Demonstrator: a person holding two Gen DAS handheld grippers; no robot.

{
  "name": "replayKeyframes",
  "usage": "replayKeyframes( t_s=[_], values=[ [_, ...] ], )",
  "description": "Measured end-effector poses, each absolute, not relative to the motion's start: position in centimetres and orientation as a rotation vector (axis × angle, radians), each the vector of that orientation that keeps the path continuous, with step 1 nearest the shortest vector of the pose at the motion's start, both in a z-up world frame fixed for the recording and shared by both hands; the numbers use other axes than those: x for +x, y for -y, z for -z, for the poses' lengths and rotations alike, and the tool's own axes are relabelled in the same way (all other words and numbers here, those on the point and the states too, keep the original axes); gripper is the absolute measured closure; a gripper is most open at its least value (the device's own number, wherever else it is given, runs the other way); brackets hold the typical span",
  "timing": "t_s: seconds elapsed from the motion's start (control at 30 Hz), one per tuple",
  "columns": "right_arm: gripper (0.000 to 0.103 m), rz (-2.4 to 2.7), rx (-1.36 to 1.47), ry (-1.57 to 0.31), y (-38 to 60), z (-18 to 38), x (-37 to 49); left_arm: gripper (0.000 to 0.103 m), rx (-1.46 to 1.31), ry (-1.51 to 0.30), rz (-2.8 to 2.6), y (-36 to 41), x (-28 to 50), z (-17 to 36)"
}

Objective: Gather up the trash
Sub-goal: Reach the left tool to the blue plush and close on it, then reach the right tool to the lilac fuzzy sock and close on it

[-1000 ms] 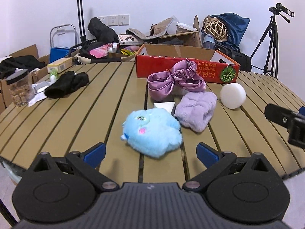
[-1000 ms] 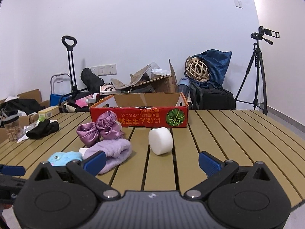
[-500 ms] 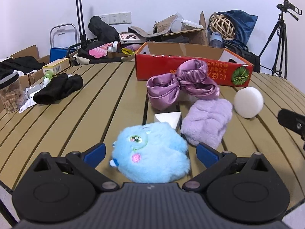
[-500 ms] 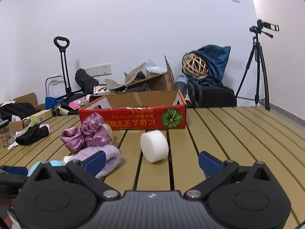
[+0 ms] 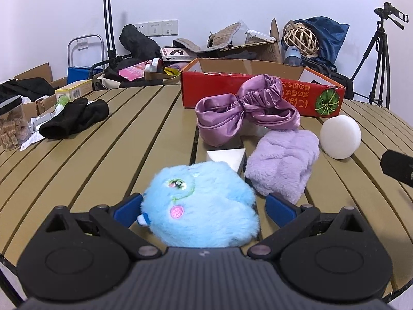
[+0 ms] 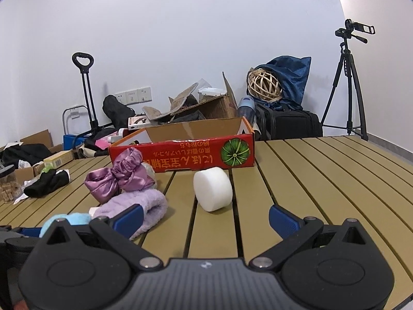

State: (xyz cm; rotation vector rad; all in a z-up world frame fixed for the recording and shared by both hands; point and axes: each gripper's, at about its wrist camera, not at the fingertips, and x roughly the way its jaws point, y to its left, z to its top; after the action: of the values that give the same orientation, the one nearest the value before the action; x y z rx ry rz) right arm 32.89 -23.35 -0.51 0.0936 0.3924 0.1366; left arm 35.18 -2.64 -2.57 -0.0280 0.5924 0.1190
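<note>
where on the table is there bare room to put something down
Bare slats run right of the white foam puck and red box, out to the table's right edge. Another open strip lies between the black cloth and purple satin bow. It is crowded around the blue plush and lilac plush.

Over on the bench (image 5: 108, 155), a black cloth (image 5: 74, 117) lies at the left edge, just beside a jar (image 5: 11, 126) of brown cubes. Behind the bench, a trolley handle (image 5: 107, 13) stands against the wall, a wicker ball (image 6: 264, 85) rests on a blue bag (image 6: 294, 77), and a tripod (image 6: 348, 82) holds a camera.
</note>
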Motion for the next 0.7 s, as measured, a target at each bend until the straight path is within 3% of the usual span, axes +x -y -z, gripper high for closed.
replayKeyframes(
  t_s=[0.13, 0.4, 0.7],
  values=[
    [0.0, -0.135, 0.098, -0.396, 23.2, 0.7, 33.0, 0.002, -0.043, -0.593, -0.112, 2.2, 35.1, 2.7],
    [0.0, -0.137, 0.106, -0.401, 22.7, 1.2, 33.2, 0.024, -0.04, -0.576, -0.084, 1.8, 34.8, 2.8],
    [0.0, -0.16, 0.098, -0.41, 21.2, 1.5, 33.4, 0.026, -0.048, -0.519, -0.081, 0.8, 33.4, 1.9]
  ],
)
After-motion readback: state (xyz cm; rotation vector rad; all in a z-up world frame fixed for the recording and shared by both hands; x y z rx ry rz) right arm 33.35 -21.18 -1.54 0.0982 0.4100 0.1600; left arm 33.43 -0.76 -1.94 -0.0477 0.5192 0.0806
